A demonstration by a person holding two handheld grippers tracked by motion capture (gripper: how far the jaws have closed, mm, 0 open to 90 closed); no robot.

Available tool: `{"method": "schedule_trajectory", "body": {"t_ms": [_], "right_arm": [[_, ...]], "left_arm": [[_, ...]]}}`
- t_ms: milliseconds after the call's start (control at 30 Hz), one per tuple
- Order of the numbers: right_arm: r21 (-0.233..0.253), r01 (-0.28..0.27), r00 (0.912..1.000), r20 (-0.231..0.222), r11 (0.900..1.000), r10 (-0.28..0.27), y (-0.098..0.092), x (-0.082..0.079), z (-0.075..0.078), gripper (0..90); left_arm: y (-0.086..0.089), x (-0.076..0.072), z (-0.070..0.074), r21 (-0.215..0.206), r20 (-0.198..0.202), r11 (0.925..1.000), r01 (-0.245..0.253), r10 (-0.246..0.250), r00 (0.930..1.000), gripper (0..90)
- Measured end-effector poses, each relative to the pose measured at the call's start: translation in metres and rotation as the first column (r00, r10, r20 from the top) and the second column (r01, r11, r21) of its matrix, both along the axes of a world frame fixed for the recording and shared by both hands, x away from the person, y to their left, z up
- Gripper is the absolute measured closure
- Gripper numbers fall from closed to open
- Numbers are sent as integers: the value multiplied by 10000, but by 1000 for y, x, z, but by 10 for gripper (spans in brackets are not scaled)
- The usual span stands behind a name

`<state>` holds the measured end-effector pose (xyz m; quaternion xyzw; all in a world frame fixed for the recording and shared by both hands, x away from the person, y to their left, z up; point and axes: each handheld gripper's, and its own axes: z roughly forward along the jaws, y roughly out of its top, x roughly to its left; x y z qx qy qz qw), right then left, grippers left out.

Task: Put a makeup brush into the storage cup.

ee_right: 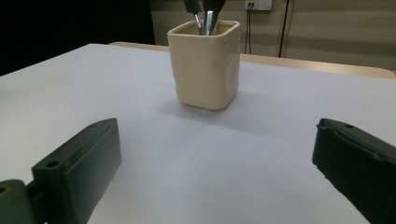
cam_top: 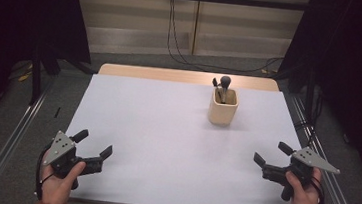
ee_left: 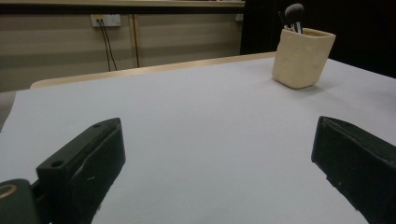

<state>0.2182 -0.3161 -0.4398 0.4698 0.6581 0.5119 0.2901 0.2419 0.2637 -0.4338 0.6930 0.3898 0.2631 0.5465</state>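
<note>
I hold the left gripper (cam_top: 95,144) at the near left of the white table (cam_top: 166,130), jaws spread wide and empty. The right gripper (cam_top: 270,154) sits at the near right, also wide and empty. A cream square cup (cam_top: 222,107) stands upright far right of centre, makeup brushes (cam_top: 222,86) poking from it.

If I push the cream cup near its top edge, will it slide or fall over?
The cream cup looks taller than wide, so a high push may tip it. Its base seems flat, so a low push likely slides it on the smooth table. The brushes stand loose inside and could shift.
</note>
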Motion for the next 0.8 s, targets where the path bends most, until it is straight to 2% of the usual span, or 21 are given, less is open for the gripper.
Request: {"method": "schedule_trajectory", "body": {"t_ms": [167, 333, 367, 433, 533, 800], "right_arm": [[-21, 29, 10000, -85, 10000, -29, -3, -10, -2, 6], [-254, -14, 9999, -168, 9997, 10, -5, -15, -7, 6], [-235, 2, 9999, -148, 9997, -6, -5, -15, -8, 7], [-264, -64, 9991, -411, 9996, 53, -3, -14, -11, 15], [-284, -209, 9994, -297, 9994, 201, -2, -14, -9, 11], [-235, -171, 9993, -323, 9996, 163, -3, -11, -10, 12]], "left_arm": [[2, -2, 0, -53, 15, 10000, -47, 47, 10000, 28], [3, -2, 0, 5, -60, 10000, -90, 90, 9999, 28], [3, -2, -1, -43, -89, 9999, -102, 101, 9999, 28], [3, -1, -2, -52, -201, 9999, -138, 137, 9997, 28], [3, -1, -2, 30, -178, 10000, -83, 84, 9998, 28], [5, -1, 0, 100, -90, 9993, -356, 357, 9993, 28]]}}
